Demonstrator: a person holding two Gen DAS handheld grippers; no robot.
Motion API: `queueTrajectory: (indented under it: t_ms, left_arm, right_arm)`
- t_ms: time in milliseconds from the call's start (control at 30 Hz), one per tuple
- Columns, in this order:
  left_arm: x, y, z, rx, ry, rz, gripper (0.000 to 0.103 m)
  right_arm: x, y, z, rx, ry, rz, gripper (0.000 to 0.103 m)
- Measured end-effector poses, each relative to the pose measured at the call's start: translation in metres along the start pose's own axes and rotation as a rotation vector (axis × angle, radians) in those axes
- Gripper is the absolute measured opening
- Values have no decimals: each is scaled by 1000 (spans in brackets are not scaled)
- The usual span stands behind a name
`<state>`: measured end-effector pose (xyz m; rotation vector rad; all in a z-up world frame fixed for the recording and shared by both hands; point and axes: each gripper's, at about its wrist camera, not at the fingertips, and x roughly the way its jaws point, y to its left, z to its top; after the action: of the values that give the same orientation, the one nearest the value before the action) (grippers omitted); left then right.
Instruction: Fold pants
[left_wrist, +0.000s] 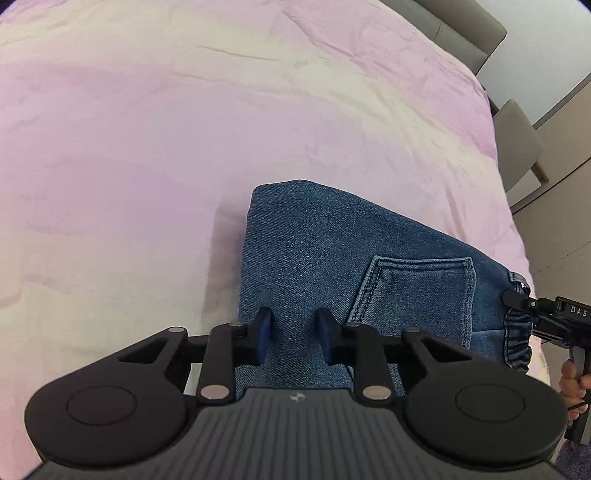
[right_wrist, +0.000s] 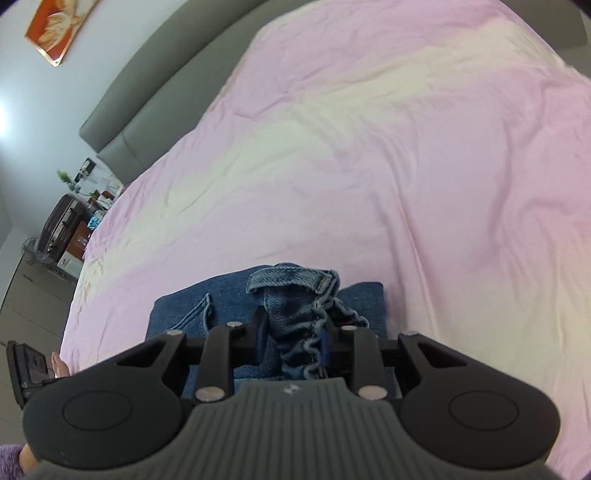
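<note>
Folded blue denim pants (left_wrist: 314, 251) lie on the pink bed cover (left_wrist: 147, 147), back pocket (left_wrist: 417, 291) facing up. My left gripper (left_wrist: 294, 332) sits low on their near left part. Its jaws stand narrow, denim fills the gap, and the pads lie against it. At the right edge my right gripper (left_wrist: 517, 299) holds the ruffled elastic waistband (left_wrist: 517, 339). In the right wrist view the pants (right_wrist: 229, 295) lie flat and the waistband (right_wrist: 295, 314) stands bunched up between the fingers of my right gripper (right_wrist: 293, 328), which is shut on it.
The bed cover (right_wrist: 369, 147) stretches wide beyond the pants. A grey headboard (right_wrist: 147, 122) and cluttered bedside furniture (right_wrist: 74, 206) stand at the far left. Grey padded chairs (left_wrist: 517, 147) and pale cabinet fronts (left_wrist: 565, 184) lie past the bed's right edge. A hand (left_wrist: 569, 384) holds the right gripper.
</note>
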<state>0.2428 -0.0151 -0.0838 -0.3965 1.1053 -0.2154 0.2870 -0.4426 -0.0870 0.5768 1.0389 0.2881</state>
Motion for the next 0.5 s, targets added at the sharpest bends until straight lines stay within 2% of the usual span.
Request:
queueTrajectory:
  t_ms: [100,200,267,333,433,500]
  left_arm:
    - [13,4,0,43,15,29,31]
    - [21,11,-1,0,46,40,33]
    - [12,7,-1,20,43,51,34]
    - [-3,-2,0,81,18,67,34]
    - [-27,-8,3,157,-58,84,34]
    - [-35,-12,4,184,-77,69,31]
  right_arm:
    - [19,-10,-5,-14,14,-50,22]
    - [30,-11,-7,1,26,-69,24]
    - [28,-2,-5,-27,33,-89,30]
    - [15,10,-5,-102,17,-118,38]
    - [-12,31,-13,-223,-47,-161,39]
    - [-28,44,-23,-285,-82,-180,39]
